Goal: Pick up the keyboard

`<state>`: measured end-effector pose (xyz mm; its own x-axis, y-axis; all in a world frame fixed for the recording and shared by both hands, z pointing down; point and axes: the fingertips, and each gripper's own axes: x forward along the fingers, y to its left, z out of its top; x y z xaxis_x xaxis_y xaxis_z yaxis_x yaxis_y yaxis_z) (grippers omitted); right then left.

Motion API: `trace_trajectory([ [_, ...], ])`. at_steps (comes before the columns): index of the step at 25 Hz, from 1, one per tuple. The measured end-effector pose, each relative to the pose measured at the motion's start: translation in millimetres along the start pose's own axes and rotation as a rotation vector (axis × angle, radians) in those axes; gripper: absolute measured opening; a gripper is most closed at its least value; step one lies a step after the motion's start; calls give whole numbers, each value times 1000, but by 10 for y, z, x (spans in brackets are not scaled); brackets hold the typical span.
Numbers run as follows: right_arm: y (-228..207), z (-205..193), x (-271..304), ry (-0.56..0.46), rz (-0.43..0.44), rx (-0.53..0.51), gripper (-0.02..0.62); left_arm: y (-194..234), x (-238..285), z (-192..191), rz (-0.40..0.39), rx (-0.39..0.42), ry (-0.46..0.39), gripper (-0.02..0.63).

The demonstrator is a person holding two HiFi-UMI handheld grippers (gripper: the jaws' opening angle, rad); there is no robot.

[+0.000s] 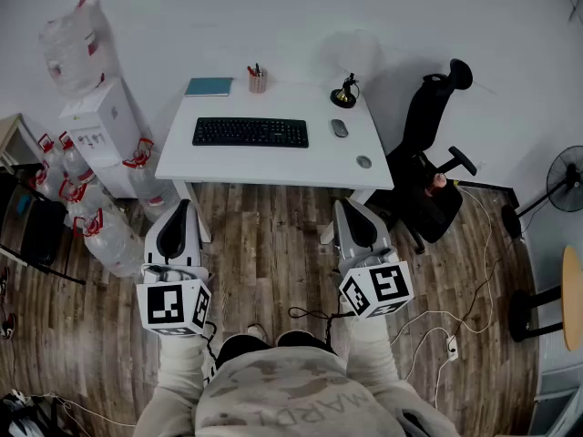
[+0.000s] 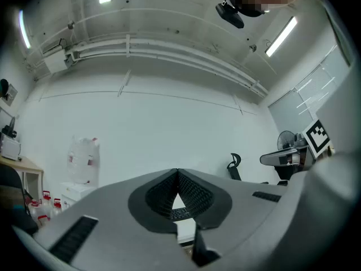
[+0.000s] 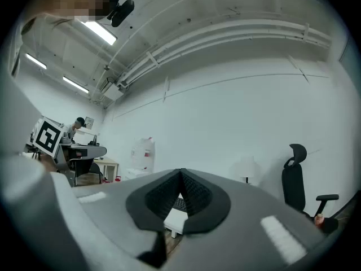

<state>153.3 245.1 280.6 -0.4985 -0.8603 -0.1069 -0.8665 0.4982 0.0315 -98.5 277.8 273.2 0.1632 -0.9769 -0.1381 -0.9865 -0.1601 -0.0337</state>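
Both closed, level, left tongs (image 1: pixel 184 206), right tongs (image 1: pixel 344 206)

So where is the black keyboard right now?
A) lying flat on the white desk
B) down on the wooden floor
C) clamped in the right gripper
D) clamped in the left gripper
A: the keyboard lies flat on the white desk, while the left gripper and the right gripper are short of the desk, over the floor, each with its jaws together on nothing.
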Motion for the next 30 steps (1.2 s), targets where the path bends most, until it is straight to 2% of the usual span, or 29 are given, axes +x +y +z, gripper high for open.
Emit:
trace_trajectory([
  [12, 2, -55, 63, 1, -1, 7, 9, -18, 74, -19, -25, 13, 13, 6],
  [18, -20, -94, 217, -38, -39, -10, 9, 62, 202, -49, -45, 89, -25, 6],
  [22, 15, -131, 328, -36, -37, -21, 9, 138, 305, -86, -71, 82, -32, 6],
  [30, -8, -228, 603, -19, -19, -10, 9, 302, 508, -181, -64, 52, -11, 6],
])
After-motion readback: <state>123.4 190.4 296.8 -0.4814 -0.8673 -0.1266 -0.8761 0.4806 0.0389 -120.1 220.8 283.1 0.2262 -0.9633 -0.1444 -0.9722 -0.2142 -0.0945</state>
